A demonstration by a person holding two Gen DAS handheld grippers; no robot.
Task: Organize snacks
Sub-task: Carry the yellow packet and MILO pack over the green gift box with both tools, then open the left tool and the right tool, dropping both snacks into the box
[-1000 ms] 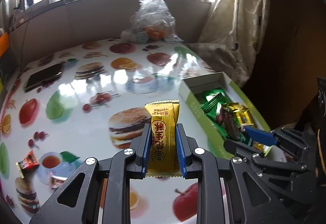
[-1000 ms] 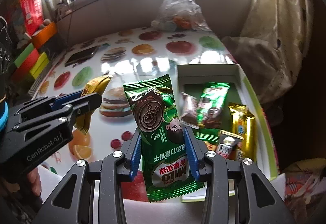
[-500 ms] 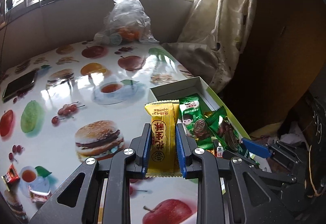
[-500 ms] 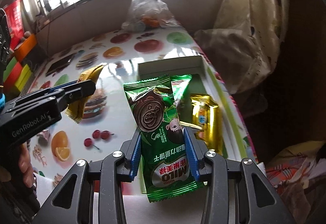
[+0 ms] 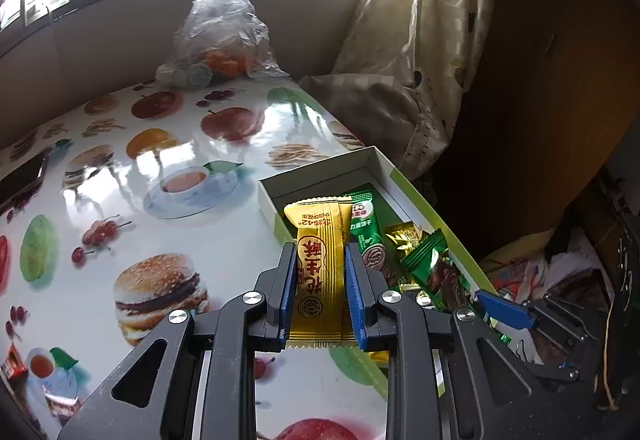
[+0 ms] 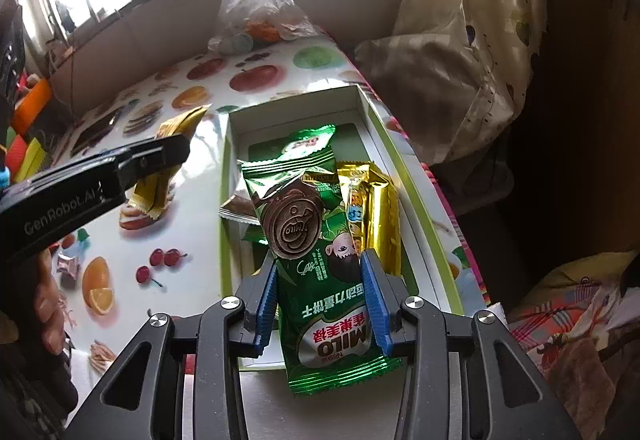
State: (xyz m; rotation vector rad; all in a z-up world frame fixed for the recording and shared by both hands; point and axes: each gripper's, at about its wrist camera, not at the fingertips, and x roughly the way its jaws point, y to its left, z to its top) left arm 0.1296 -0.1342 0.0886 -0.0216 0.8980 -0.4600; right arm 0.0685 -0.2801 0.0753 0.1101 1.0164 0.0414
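left gripper (image 5: 319, 294) clamped across slim yellow foil snack packet (image 5: 319, 268), ahead of it the shallow white cardboard box (image 5: 320, 175) | right gripper (image 6: 320, 304) pinching crinkly green foil biscuit wrapper (image 6: 316, 240) above that box | both likely light, slippery, crushable; hold mid-body, gently

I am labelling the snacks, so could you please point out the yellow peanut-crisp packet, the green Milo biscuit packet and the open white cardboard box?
Yellow peanut-crisp packet (image 5: 320, 272), left wrist view, printed middle.
Green Milo biscuit packet (image 6: 316, 264), right wrist view, middle.
Open white cardboard box (image 6: 296, 107), right wrist view, far inner wall.

Glossy foil wrapper (image 6: 320, 240); shiny smooth tablecloth (image 5: 120, 199).
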